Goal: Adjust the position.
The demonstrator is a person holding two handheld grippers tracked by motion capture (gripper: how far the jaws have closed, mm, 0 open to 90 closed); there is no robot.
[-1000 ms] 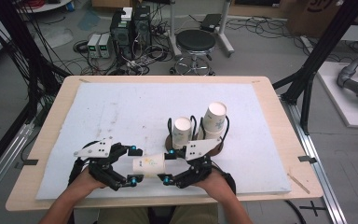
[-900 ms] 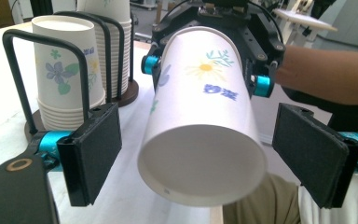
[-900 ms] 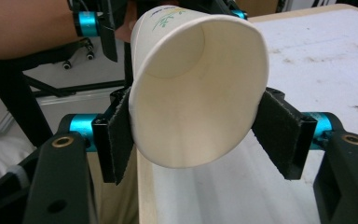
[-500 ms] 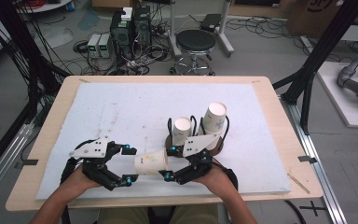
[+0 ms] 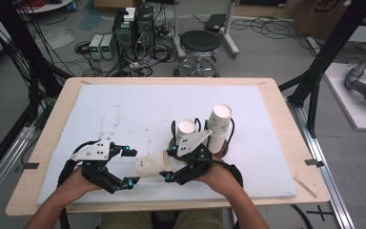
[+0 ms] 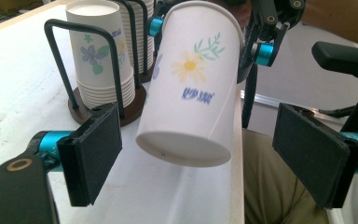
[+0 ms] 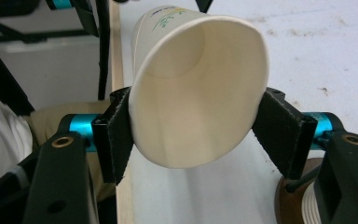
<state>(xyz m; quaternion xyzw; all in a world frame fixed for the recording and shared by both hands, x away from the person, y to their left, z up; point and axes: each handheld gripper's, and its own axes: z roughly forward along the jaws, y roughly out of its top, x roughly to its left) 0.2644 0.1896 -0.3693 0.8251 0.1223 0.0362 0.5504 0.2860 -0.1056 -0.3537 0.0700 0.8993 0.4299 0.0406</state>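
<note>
Printed cups, little to read

The paper cup (image 6: 191, 88) carries a yellow flower, a green sprig and a short line of blue characters beneath, too blurred to make out. The stacked cups (image 6: 98, 51) in the holder show a blue flower print and similar blue marks, equally unreadable.

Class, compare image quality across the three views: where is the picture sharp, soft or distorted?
High view: evenly lit, slightly soft, paper cup small. Left gripper view: cup's print sharp, near pads softer. Right gripper view: cup rim looms large and squeezed oval; right gripper edges soft.
</note>
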